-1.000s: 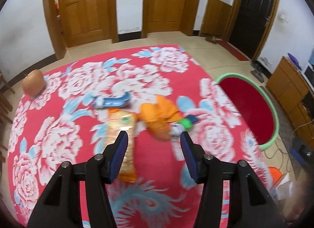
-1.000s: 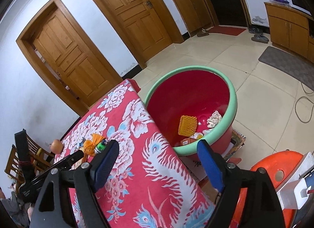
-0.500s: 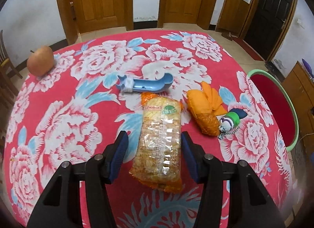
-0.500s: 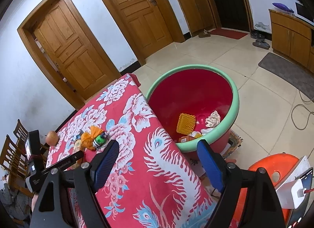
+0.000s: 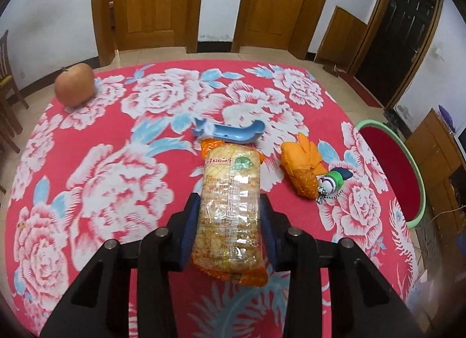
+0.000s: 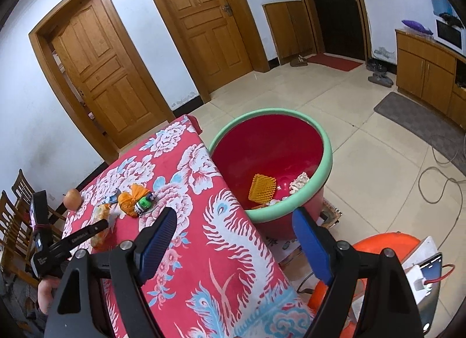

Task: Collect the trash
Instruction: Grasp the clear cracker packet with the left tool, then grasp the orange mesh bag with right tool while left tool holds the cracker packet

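Two blue pads of your left gripper clamped on the cracker packet lying on the floral tablecloth, right view, your right gripper spread wide, empty, red basin far right beside the table.

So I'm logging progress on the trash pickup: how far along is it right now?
Partly done. The red basin already holds an orange mesh piece and crumpled paper. In hand: the left gripper has its pads on either side of the cracker packet, which lies on the table. Left: the orange net bag and blue plastic piece. The right gripper is open, holding nothing.
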Available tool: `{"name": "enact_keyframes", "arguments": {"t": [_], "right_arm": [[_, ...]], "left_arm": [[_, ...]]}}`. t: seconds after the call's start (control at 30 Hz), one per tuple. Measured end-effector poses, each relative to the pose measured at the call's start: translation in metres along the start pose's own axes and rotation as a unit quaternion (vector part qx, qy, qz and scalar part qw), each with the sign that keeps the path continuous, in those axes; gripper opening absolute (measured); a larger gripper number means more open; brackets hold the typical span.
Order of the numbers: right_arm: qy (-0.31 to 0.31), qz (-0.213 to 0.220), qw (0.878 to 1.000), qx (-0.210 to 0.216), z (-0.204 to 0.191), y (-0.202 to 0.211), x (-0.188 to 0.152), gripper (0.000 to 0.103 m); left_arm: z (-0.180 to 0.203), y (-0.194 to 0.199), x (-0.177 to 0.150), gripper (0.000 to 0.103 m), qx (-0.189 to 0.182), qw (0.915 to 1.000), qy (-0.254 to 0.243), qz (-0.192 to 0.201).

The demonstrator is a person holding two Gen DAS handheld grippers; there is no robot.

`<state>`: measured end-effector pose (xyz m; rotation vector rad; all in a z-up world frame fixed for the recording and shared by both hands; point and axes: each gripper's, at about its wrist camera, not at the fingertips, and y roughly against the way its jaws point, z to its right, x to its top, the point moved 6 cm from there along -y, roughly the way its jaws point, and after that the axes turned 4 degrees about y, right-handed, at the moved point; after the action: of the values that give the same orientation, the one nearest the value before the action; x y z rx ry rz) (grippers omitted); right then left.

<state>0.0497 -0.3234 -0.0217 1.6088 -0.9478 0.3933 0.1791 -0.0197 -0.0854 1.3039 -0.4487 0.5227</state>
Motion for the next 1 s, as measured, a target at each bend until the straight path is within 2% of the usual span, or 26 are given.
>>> {"name": "enact_keyframes", "arguments": {"t": [0.23, 0.57, 0.8, 0.87, 1.0], "right_arm": [[0.021, 0.005, 1.0, -0.003, -0.018, 0.017, -0.004, 0.083], [0.059, -0.013, 0.997, 0.047, -0.069, 0.019, -0.015, 0.084], [0.116, -0.034, 0.989, 0.083, -0.124, 0.004, -0.016, 0.083], [0.134, -0.038, 0.986, 0.091, -0.142, -0.004, -0.016, 0.082], [0.156, -0.055, 0.981, 0.102, -0.168, -0.026, -0.019, 0.072]], "left_arm": [[-0.018, 0.028, -0.003, 0.04, -0.001, 0.9998, 0.009, 0.019], [-0.05, 0.057, -0.004, 0.04, 0.02, 0.9986, 0.023, 0.043], [-0.067, 0.06, 0.005, 0.04, 0.036, 0.9974, 0.029, 0.055], [-0.07, 0.058, 0.008, 0.04, 0.039, 0.9971, 0.03, 0.059], [-0.074, 0.05, 0.013, 0.04, 0.042, 0.9967, 0.026, 0.064]]}}
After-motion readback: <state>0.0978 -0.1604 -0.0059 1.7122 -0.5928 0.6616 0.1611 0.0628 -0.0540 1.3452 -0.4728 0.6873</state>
